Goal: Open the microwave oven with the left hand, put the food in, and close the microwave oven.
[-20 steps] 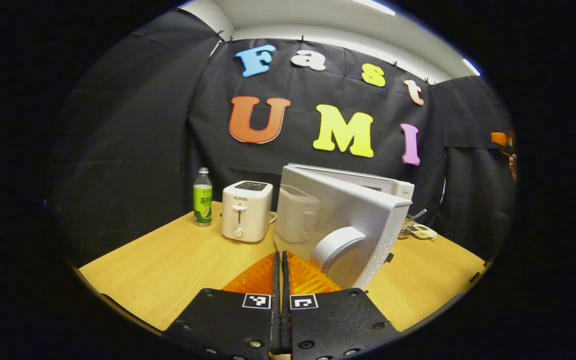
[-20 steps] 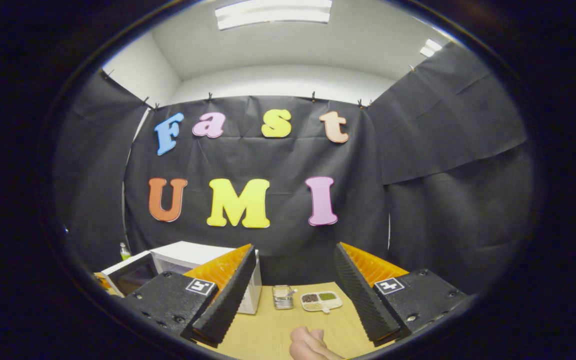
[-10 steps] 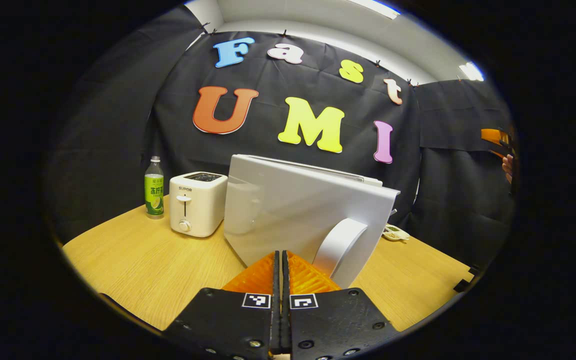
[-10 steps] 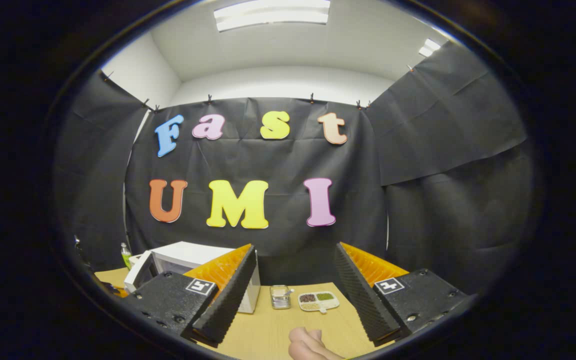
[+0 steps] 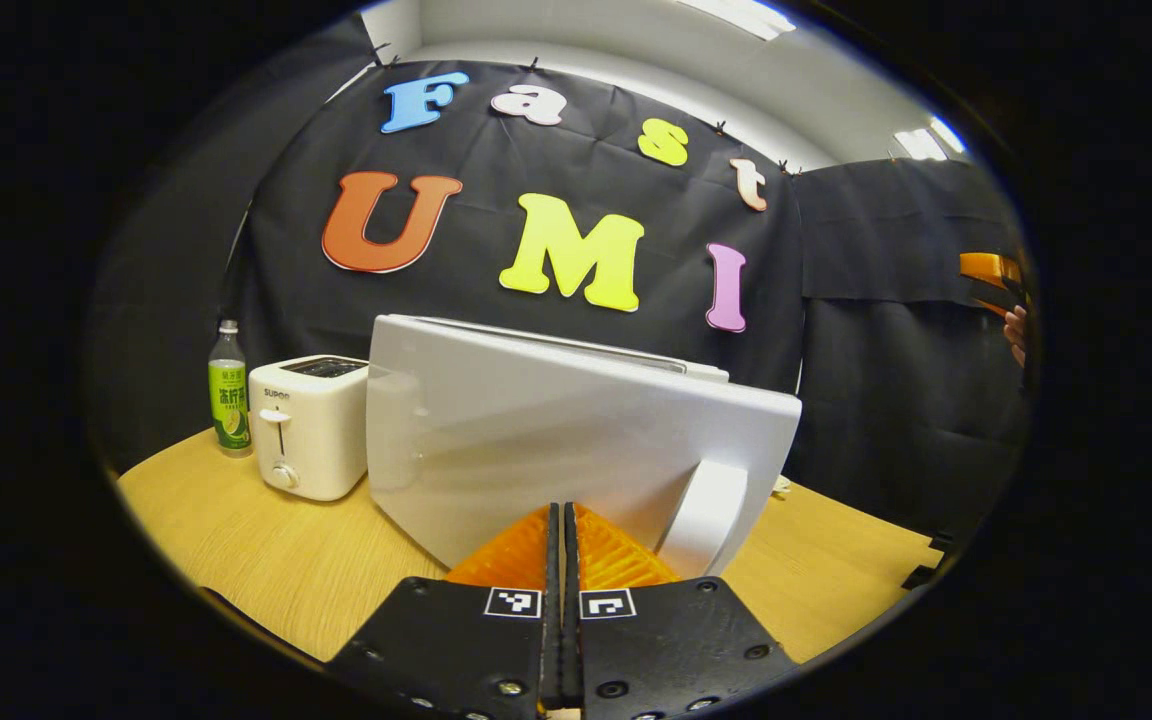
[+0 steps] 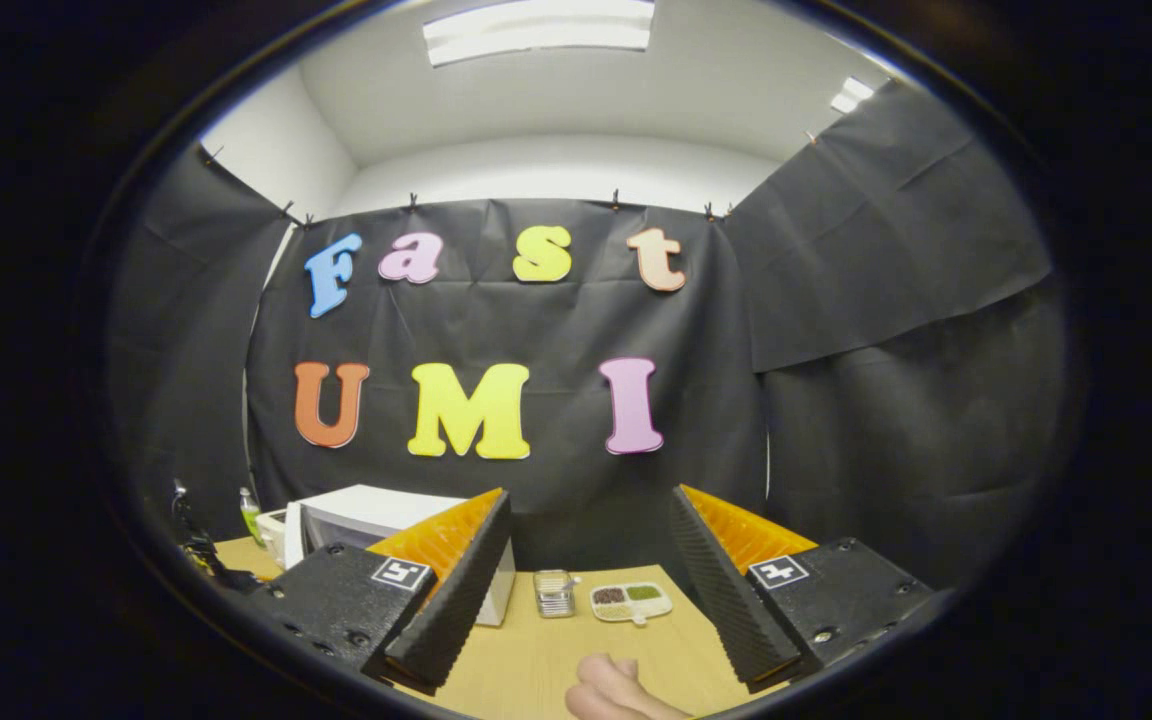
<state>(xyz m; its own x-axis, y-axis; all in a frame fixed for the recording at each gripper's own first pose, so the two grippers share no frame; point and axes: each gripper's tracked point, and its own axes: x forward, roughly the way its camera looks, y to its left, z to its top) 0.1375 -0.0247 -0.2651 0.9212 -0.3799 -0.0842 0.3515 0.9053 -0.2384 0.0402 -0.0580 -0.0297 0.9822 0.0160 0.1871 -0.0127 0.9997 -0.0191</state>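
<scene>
My left gripper point(image 5: 563, 520) has its fingers pressed together with nothing between them; it sits just in front of the microwave door point(image 5: 556, 450), low and close to the curved door handle point(image 5: 706, 515). Whether the tips touch the panel, I cannot tell. Over the last second the door has turned from a steep angle to near broadside across the left gripper view, and the oven's body behind it is now covered except for a strip of its top — I read this as the door swinging on its hinge while my left hand travels with it. The toaster point(image 5: 308, 425) and the bottle point(image 5: 227, 390) have slid leftward in that view, consistent with my hand moving.

In the right gripper view, the microwave point(image 6: 376, 525) stands at the left of the table point(image 6: 556, 660), its door seen edge-on where a second ago its face showed. My right gripper point(image 6: 586, 560) is wide open and holds nothing; it has barely moved. The food tray point(image 6: 631, 600) lies on the table right of the microwave, beside a small metal container point(image 6: 555, 592) — outside the oven. A hand point(image 6: 616, 690) rests at the near edge.

Judgement: the opening step is under way; the food is not yet picked up.
</scene>
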